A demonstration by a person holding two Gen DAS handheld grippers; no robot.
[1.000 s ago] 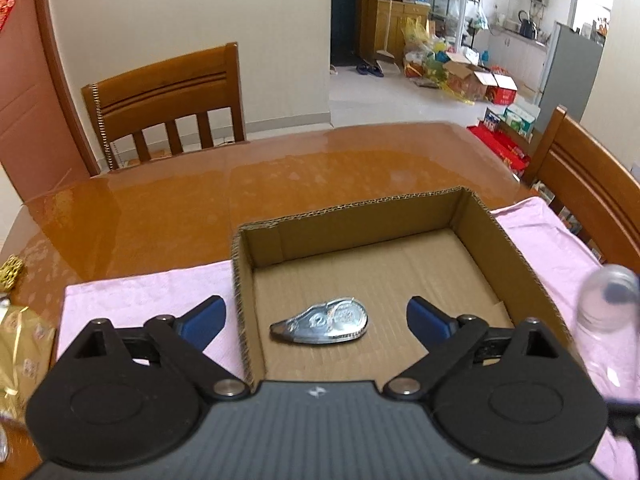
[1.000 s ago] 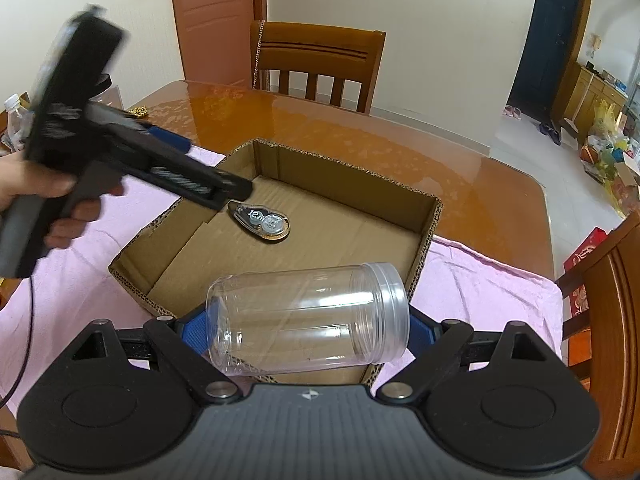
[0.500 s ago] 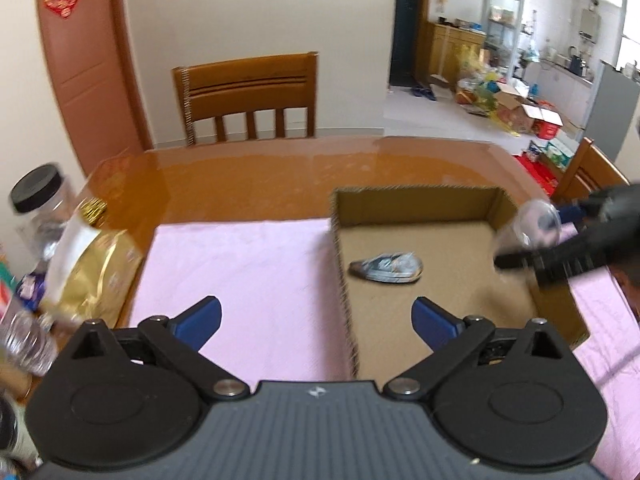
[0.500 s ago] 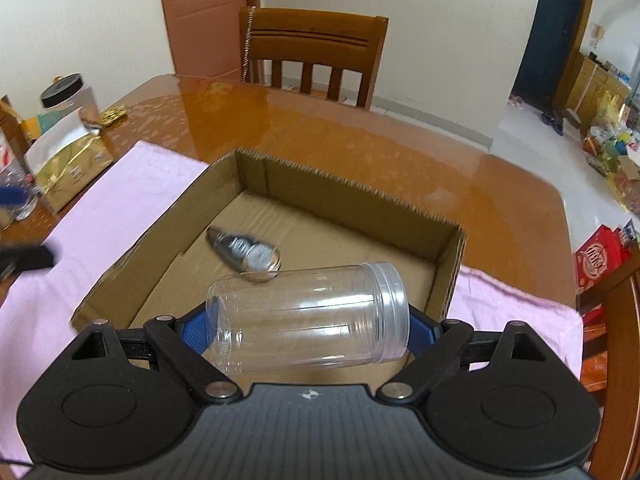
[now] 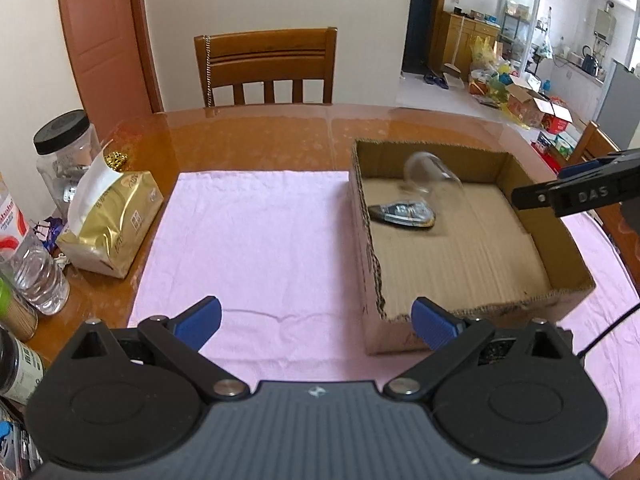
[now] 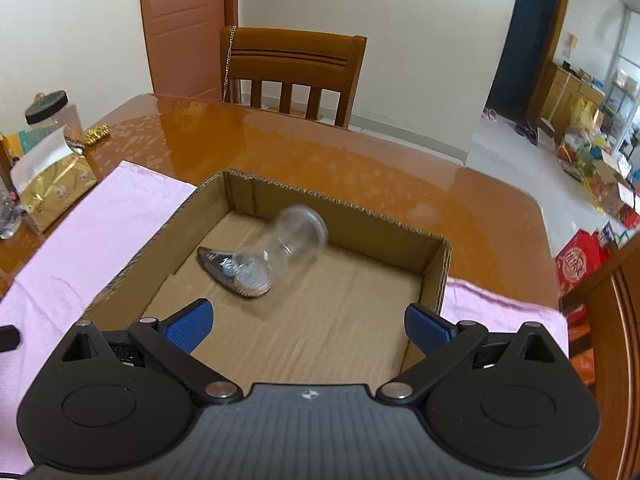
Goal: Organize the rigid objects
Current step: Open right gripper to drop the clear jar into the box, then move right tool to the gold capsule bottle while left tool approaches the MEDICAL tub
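Clear jar loose in cardboard box, blurred, tilted against correction-tape dispenser. Right gripper & left gripper: jaws wide, empty. Risk: jar may roll, knock dispenser.

Clear plastic jar, lidless, motion-blurred, lying tilted inside cardboard box, overlapping silver correction-tape dispenser resting flat on box floor.

Your right tool has let go of the clear jar, which now lies blurred in the cardboard box against the correction tape.
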